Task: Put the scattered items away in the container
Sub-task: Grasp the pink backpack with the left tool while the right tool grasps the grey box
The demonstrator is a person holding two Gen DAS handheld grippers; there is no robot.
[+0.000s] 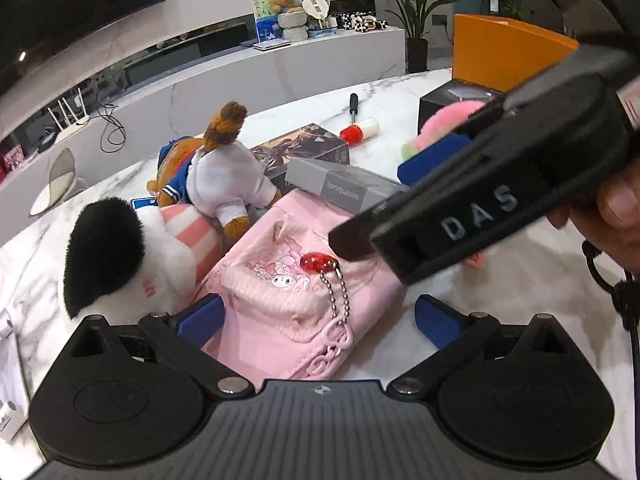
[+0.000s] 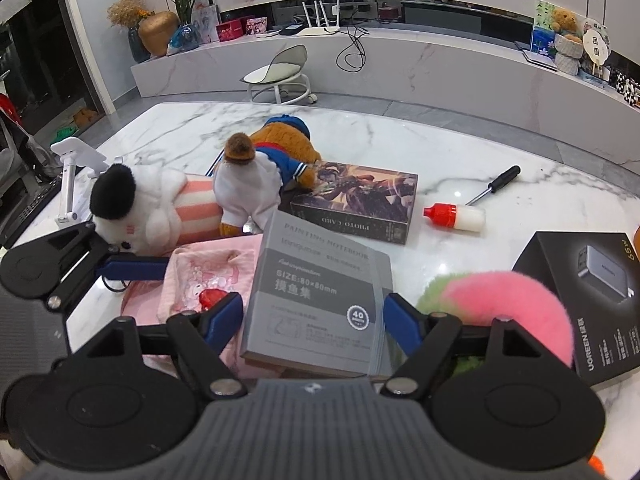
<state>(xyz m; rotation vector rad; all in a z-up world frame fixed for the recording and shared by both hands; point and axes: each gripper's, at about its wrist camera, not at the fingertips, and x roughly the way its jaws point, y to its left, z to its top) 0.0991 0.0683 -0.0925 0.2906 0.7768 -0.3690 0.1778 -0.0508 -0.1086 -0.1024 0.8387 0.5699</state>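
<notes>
several items lie loose on the marble table (image 2: pixel 460 148); landmark = grey notebook (image 2: pixel 316 300). orange container (image 1: pixel 508 52) stands well beyond it, behind the black charger box (image 2: pixel 592 304). photo card box (image 2: pixel 360 204) just past notebook: stiff, squared, take across the short sides. white plush (image 2: pixel 156 208) and bear plush (image 2: pixel 272 172) beyond-left: soft, light, pinch the body. pink pouch (image 1: pixel 288 276) under notebook's left edge: limp, chain charm may snag. pink pompom (image 2: pixel 508 312) to its right: fluffy, compressible. glue bottle (image 2: pixel 456 216) and screwdriver (image 2: pixel 496 184) beyond-right: small, may roll. right gripper (image 2: pixel 312 320) spread, straddling the notebook, not closed. left gripper (image 1: pixel 320 316) spread over the pouch, holding nothing.
</notes>
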